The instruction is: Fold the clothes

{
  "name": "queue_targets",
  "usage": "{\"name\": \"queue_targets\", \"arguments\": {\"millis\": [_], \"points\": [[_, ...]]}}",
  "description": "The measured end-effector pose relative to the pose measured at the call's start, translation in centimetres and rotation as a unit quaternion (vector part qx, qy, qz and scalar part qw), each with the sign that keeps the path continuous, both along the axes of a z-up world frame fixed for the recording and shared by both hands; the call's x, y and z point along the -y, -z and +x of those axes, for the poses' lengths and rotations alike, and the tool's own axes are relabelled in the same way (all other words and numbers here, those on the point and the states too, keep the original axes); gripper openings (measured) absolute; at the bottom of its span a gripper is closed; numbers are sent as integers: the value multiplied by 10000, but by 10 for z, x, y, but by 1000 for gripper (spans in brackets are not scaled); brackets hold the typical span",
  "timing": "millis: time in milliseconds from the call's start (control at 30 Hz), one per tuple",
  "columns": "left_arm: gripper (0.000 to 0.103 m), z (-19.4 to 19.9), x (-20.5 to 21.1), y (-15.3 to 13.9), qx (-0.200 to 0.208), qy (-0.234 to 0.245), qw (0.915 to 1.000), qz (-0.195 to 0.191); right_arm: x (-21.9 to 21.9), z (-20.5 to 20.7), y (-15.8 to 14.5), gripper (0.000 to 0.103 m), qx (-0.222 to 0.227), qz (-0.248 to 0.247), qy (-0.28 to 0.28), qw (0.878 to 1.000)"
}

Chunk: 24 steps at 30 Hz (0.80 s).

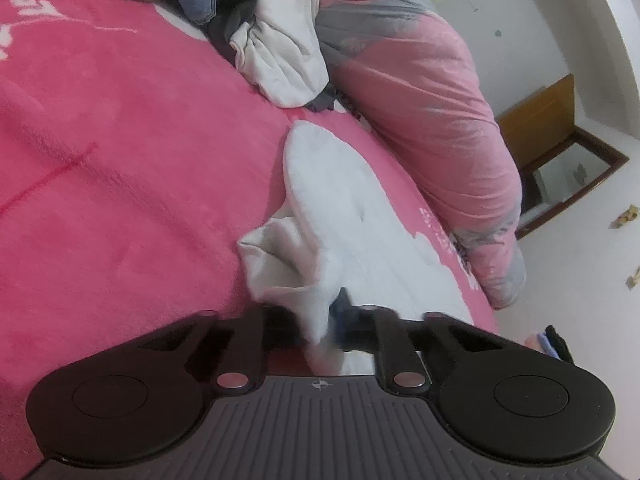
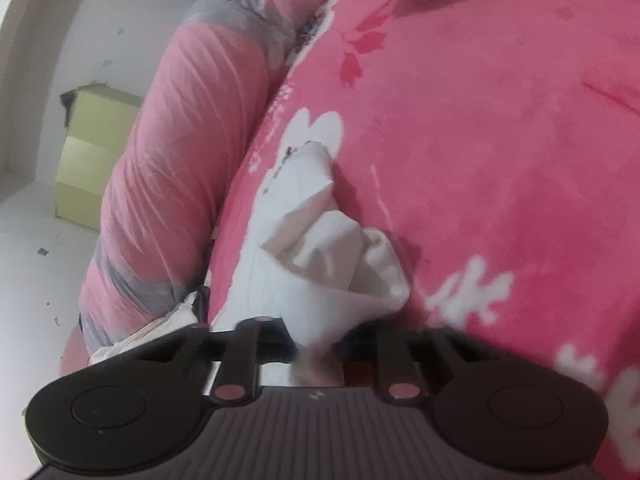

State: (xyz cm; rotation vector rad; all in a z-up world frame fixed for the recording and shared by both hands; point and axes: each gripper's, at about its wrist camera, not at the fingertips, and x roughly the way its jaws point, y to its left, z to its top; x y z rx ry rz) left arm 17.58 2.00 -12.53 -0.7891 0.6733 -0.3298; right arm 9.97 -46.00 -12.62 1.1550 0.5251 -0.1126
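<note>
A white garment (image 1: 340, 216) lies bunched on the pink blanket (image 1: 120, 160) of a bed. In the left wrist view my left gripper (image 1: 320, 332) is shut on one end of that garment, and the cloth stretches away from the fingers. In the right wrist view my right gripper (image 2: 316, 348) is shut on another crumpled end of the white garment (image 2: 320, 256), which lies over the pink blanket (image 2: 500, 160). The fingertips of both grippers are hidden by the cloth.
A pile of unfolded clothes (image 1: 256, 20), white, grey and blue, sits at the far end of the bed. A rolled pink and grey quilt (image 1: 432, 120) lies along the bed's edge, the quilt (image 2: 180, 160) beside a yellow box (image 2: 92, 152) on the white floor.
</note>
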Motion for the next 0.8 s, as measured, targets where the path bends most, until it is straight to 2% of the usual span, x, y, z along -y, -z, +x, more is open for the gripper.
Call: {"name": "queue_targets", "arguments": {"millis": [67, 167, 333, 467, 700, 800], "points": [[4, -2, 0, -4, 28, -33, 10000, 27, -6, -4, -11, 13, 57, -336, -4, 9994], [3, -8, -2, -12, 68, -63, 9999, 43, -10, -15, -21, 12, 126, -419, 4, 9990], [3, -34, -11, -28, 138, -22, 9999, 20, -16, -49, -30, 12, 139, -307, -34, 9994], [3, -71, -27, -33, 71, 63, 10000, 9, -24, -90, -34, 12, 162, -121, -90, 9998], [3, -147, -56, -27, -242, 61, 9997, -27, -44, -165, -33, 12, 136, 149, -187, 9996], [4, -159, -61, -15, -393, 26, 9992, 16, -51, -178, -25, 12, 32, 150, -291, 9995]]}}
